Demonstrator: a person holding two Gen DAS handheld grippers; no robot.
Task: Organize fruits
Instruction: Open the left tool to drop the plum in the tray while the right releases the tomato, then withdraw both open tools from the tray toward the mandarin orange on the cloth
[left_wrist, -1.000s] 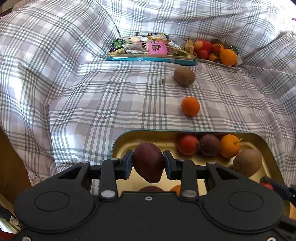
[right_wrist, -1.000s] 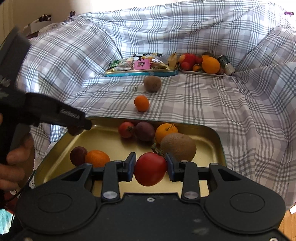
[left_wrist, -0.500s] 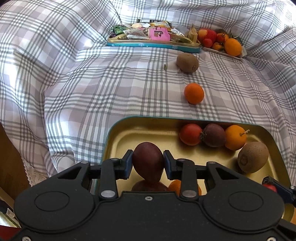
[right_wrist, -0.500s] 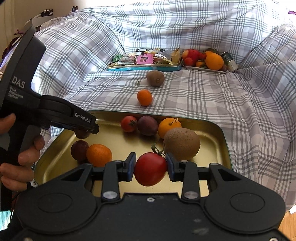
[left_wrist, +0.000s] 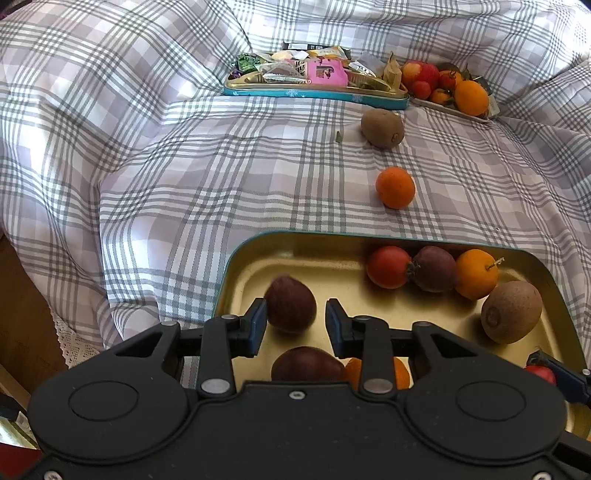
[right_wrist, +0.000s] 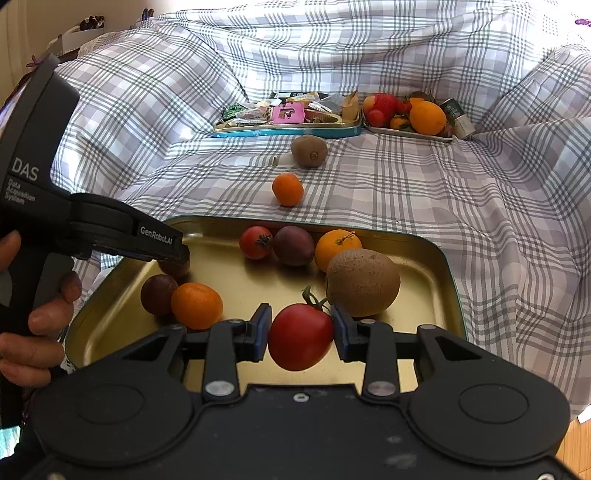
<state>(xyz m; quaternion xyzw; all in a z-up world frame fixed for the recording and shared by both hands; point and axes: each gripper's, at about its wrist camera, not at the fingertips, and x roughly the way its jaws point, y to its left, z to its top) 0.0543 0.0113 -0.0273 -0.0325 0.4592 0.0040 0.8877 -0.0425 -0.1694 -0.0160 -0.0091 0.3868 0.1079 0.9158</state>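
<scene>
Checked grey-and-white cloth covers everything under my shallow gold metal tray (right_wrist: 439, 266). My left gripper (left_wrist: 295, 321) is slightly apart, the blurred dark purple plum (left_wrist: 290, 304) touching only its left pad, over the tray. My right gripper (right_wrist: 301, 332) clamps a red stemmed tomato (right_wrist: 301, 336) above the tray's near edge.

Tray (right_wrist: 448, 280) centre floor is bare; fruit crowds its far rim, and kiwi (right_wrist: 362, 282) blocks the right side.

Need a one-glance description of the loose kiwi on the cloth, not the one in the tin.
On the checked cloth, look past the gold tin toward the far snack tray. The loose kiwi lies just before that tray, brown and fuzzy; the small orange sits nearer.
</scene>
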